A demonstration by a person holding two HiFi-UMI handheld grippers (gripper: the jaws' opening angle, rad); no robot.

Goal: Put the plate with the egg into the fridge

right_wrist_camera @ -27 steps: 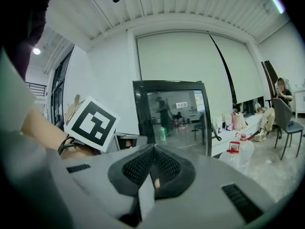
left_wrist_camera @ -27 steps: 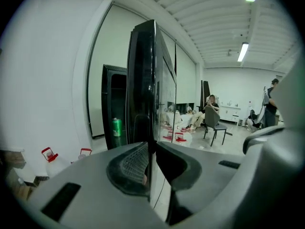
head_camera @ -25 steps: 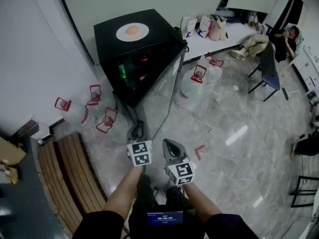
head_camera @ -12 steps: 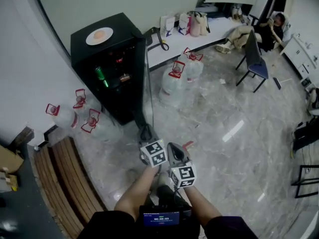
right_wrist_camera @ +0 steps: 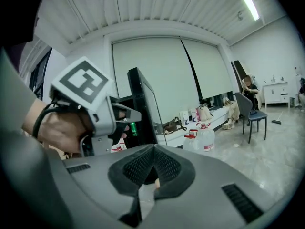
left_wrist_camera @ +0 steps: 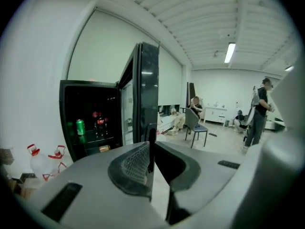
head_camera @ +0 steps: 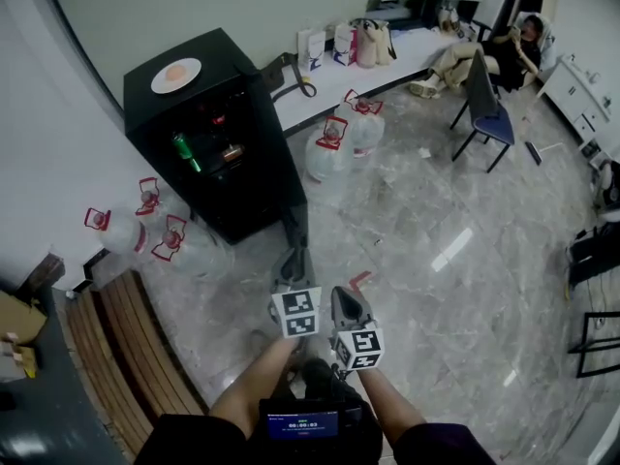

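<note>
A white plate (head_camera: 176, 75) with an egg (head_camera: 176, 73) on it lies on top of the black fridge (head_camera: 221, 58) at the far left. The fridge door (head_camera: 291, 177) stands open, showing a green can (head_camera: 180, 145) and bottles on the shelves. Both grippers are held low and close together in front of me, well short of the fridge. My left gripper (head_camera: 294, 264) points at the door's edge (left_wrist_camera: 148, 89); its jaws (left_wrist_camera: 150, 132) meet at the tips with nothing between them. My right gripper (head_camera: 346, 305), just to its right, is shut and empty (right_wrist_camera: 153, 148).
Several water jugs with red handles stand left of the fridge (head_camera: 145, 226) and beside its door (head_camera: 334, 148). A wooden bench (head_camera: 126, 347) lies at the lower left. A white table with bags (head_camera: 358, 51), a blue chair (head_camera: 484, 114) and a seated person (head_camera: 465, 61) are at the back right.
The fridge has drifted left and farther off in the head view as I backed away. Both grippers have come lower and nearer my body, still side by side.
</note>
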